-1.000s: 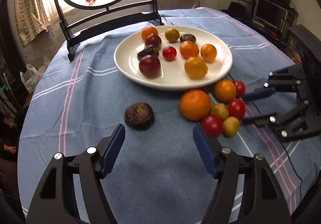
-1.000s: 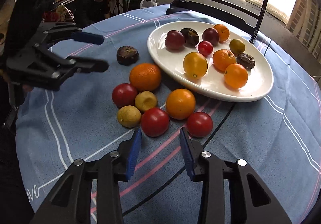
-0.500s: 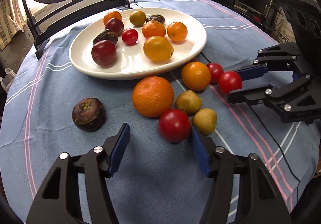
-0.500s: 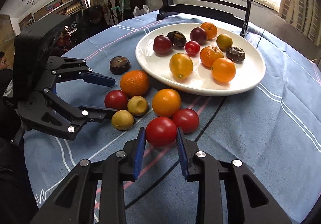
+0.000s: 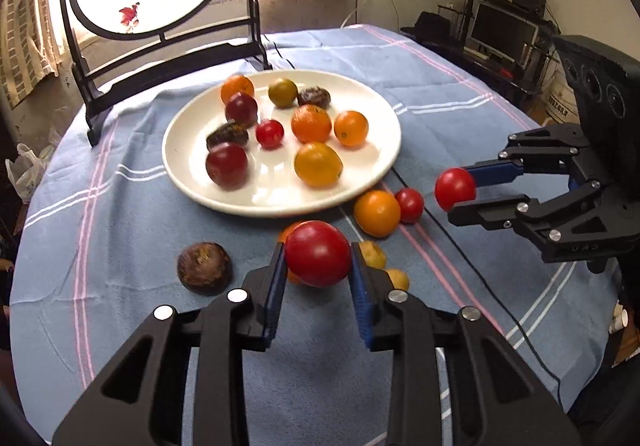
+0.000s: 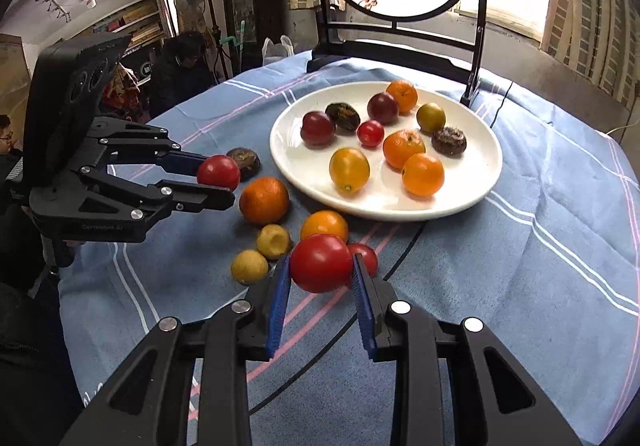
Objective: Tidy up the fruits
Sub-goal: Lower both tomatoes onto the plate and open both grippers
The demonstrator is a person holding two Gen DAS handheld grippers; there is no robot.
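1. My left gripper (image 5: 318,266), jaws just closed, clenched one red tomato (image 5: 318,253); my right gripper (image 6: 321,273) pinched another tomato (image 6: 320,262).
2. I held both clear of the cloth, probably bound for the white plate (image 5: 384,150).

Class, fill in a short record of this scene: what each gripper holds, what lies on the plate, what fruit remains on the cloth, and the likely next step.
left gripper: shut on a red tomato, its jaws having just closed
right gripper: shut on a second red tomato
plate: white, holding nine fruits
cloth: blue, striped
fruit off plate: large orange, small orange, small tomato, two yellow fruits, dark fruit
likely next step: carry both tomatoes to the plate
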